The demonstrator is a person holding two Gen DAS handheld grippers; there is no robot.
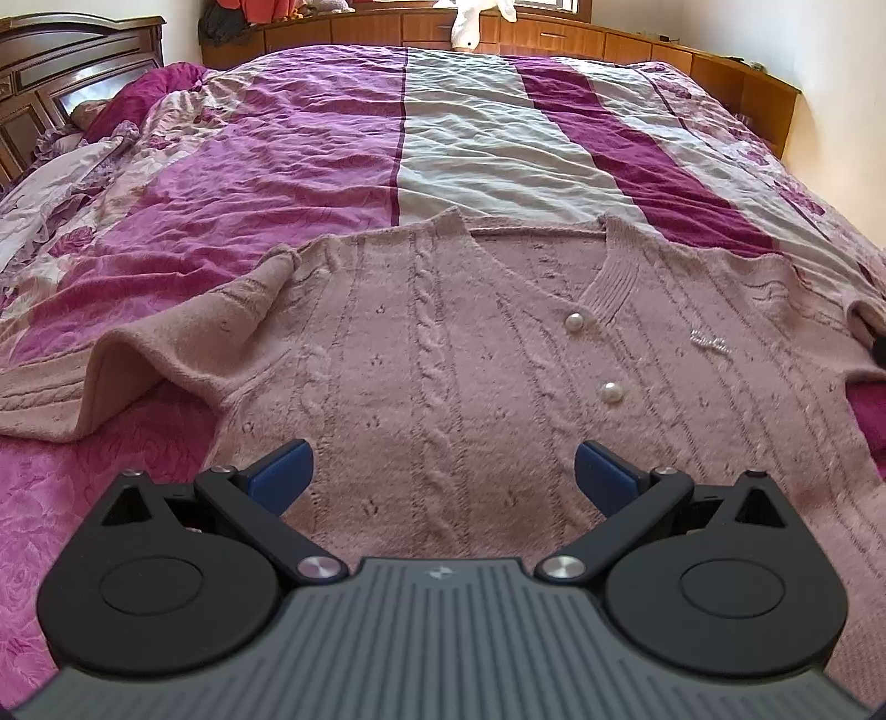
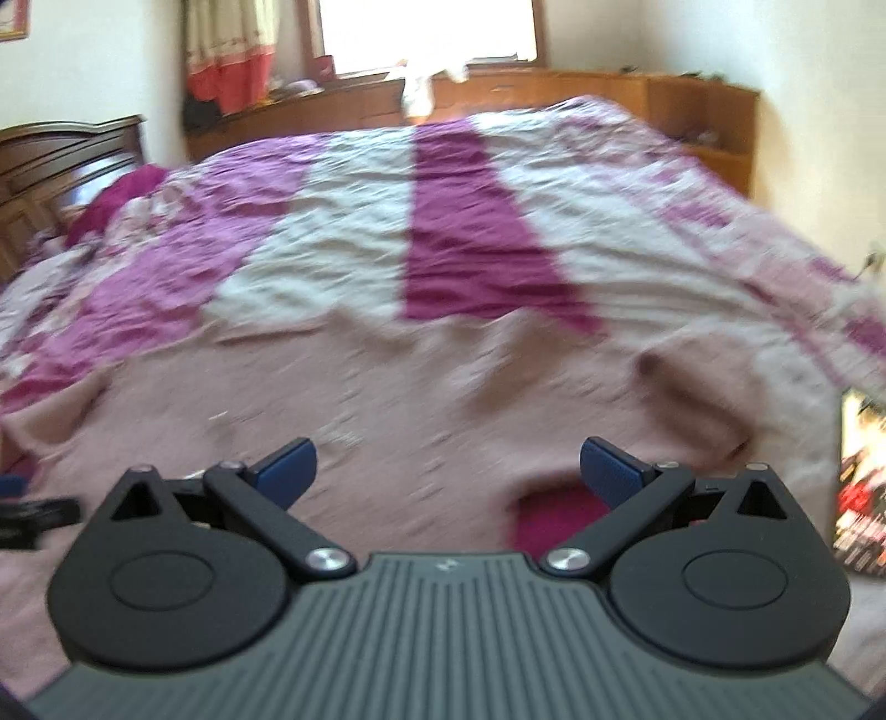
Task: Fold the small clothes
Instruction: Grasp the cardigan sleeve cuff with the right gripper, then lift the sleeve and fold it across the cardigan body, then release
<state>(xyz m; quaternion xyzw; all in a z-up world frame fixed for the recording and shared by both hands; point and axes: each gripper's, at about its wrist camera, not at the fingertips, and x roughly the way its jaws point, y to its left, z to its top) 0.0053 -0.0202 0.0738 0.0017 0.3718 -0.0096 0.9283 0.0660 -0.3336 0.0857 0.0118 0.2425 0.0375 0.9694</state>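
Note:
A dusty-pink cable-knit cardigan (image 1: 443,343) with pearl buttons (image 1: 612,392) lies face up on the bed, neckline away from me. Its left sleeve (image 1: 183,338) is bunched and folded out to the left. My left gripper (image 1: 443,476) hovers over the cardigan's lower body, open, with nothing between its blue pads (image 1: 282,476). The right wrist view is blurred by motion; there the same cardigan (image 2: 387,399) spreads below my right gripper (image 2: 448,476), which is also open and empty. A humped fold, the right sleeve (image 2: 692,387), rises ahead on the right.
The bed carries a purple, magenta and white striped cover (image 1: 470,144). A dark wooden headboard (image 1: 50,88) is at the left. Wooden cabinets (image 1: 554,39) with a white plush toy (image 1: 470,22) line the far wall. A printed item (image 2: 858,482) lies at the right edge.

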